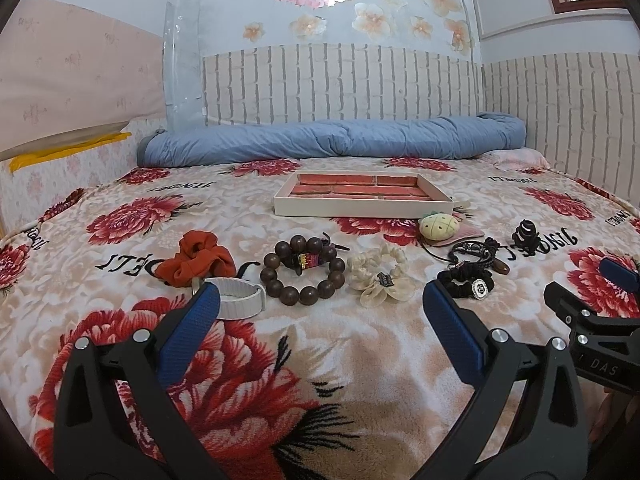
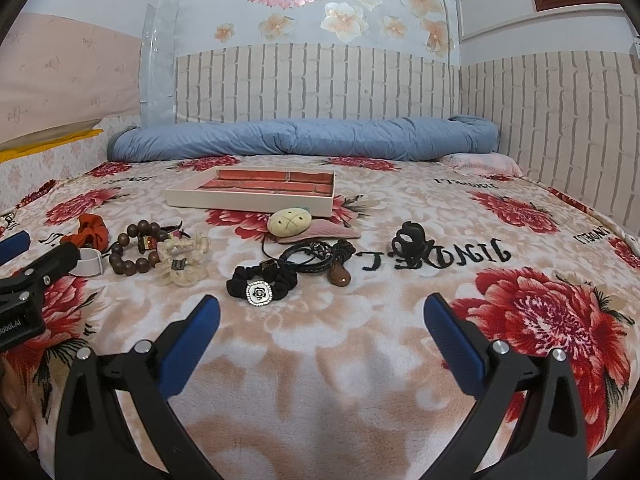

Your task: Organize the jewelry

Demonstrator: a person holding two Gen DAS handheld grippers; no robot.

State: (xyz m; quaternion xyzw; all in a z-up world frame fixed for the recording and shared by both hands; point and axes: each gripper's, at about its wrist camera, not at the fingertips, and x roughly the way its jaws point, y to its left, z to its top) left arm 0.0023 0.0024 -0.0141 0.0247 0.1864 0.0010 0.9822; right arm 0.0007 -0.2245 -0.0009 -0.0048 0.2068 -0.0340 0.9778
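Observation:
A row of jewelry lies on the flowered bed blanket: an orange scrunchie (image 1: pixel 196 262), a white band (image 1: pixel 240 298), a brown bead bracelet (image 1: pixel 302 272), a cream scrunchie (image 1: pixel 380 276), a black scrunchie with a charm (image 1: pixel 470 284) (image 2: pixel 262 282), black cords with a brown pendant (image 2: pixel 320 260), a black claw clip (image 1: pixel 526 238) (image 2: pixel 410 240) and a pineapple plush clip (image 1: pixel 440 226) (image 2: pixel 288 220). A white tray with a red brick-pattern lining (image 1: pixel 362 194) (image 2: pixel 252 192) sits behind them. My left gripper (image 1: pixel 320 300) is open and empty before the bracelet. My right gripper (image 2: pixel 320 312) is open and empty before the black scrunchie.
A rolled blue quilt (image 1: pixel 332 140) lies along the back wall. A pink pillow (image 1: pixel 520 158) sits at the back right. The bed's left side meets a pink headboard (image 1: pixel 72 80). The right gripper (image 1: pixel 592 312) shows at the right edge of the left wrist view.

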